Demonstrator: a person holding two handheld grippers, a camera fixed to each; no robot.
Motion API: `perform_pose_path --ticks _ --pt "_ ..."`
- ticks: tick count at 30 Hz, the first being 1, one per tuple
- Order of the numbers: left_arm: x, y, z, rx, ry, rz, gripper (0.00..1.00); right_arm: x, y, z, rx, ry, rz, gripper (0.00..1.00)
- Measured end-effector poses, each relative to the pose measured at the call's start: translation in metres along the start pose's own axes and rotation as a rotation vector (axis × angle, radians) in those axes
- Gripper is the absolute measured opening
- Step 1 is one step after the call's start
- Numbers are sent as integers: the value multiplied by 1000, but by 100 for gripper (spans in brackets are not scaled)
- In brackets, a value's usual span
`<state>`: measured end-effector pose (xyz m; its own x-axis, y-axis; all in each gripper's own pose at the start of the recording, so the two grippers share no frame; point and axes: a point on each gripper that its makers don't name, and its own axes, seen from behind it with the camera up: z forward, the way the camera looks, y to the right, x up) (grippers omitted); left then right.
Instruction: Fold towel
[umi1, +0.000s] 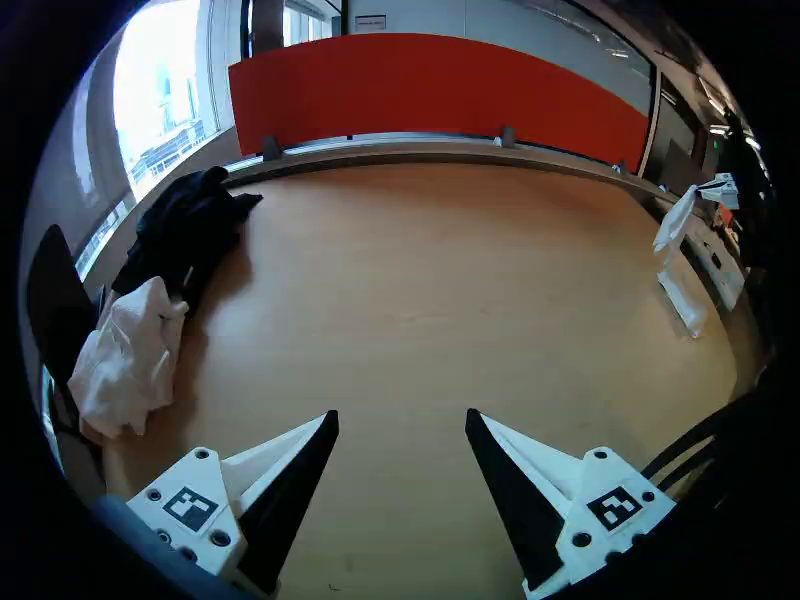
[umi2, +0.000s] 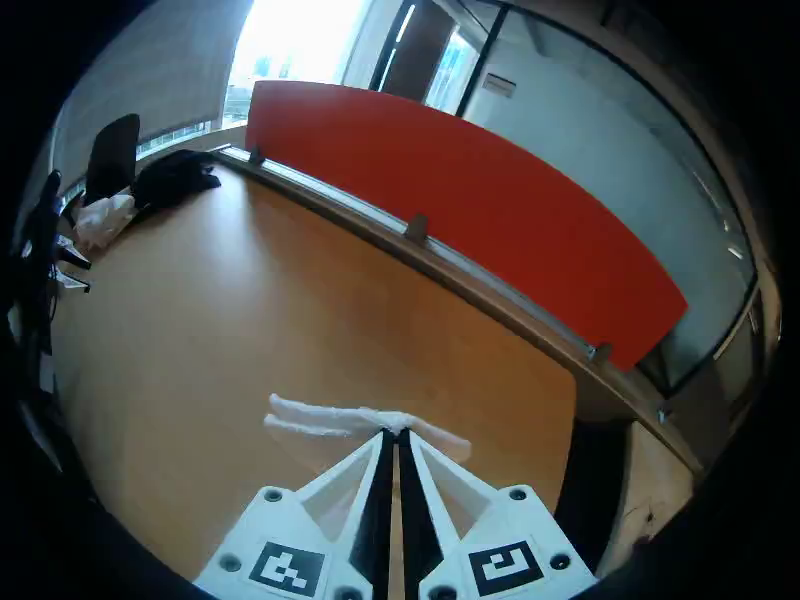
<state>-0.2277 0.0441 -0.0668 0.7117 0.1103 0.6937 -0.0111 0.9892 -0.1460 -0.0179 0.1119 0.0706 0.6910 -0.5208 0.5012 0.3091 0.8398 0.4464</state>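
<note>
A white towel (umi2: 330, 415) lies stretched in a narrow strip on the wooden table (umi2: 250, 300). My right gripper (umi2: 396, 436) is shut on its near edge, fingers pressed together around the cloth. In the left gripper view the same towel (umi1: 684, 290) sits at the far right table edge, one end lifted up toward the right gripper (umi1: 720, 188). My left gripper (umi1: 400, 425) stands open above bare wood, far from the towel, nothing between its fingers. Its black fingertips also show at the far left of the right gripper view, left gripper (umi2: 78, 272).
A black garment (umi1: 190, 225) and a crumpled white cloth (umi1: 125, 360) lie at the table's left end, near a dark chair (umi2: 110, 150). A red divider panel (umi1: 430, 85) runs along the table's far edge. Windows stand behind it.
</note>
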Motion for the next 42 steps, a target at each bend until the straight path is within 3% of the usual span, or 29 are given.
perform_pose_path --ticks 11,23,35,42 --pt "-1 -2 0 2 -2 0 94 -13 11 5 -12 -33 13 3" --pt "2 -4 1 1 -3 5 94 -39 8 -8 -20 -60 39 3" --pt "3 -3 1 -3 -3 11 94 -113 15 -34 -52 -165 97 3" --pt "3 -4 1 -2 -4 19 94 -151 17 -39 -61 -228 134 3"
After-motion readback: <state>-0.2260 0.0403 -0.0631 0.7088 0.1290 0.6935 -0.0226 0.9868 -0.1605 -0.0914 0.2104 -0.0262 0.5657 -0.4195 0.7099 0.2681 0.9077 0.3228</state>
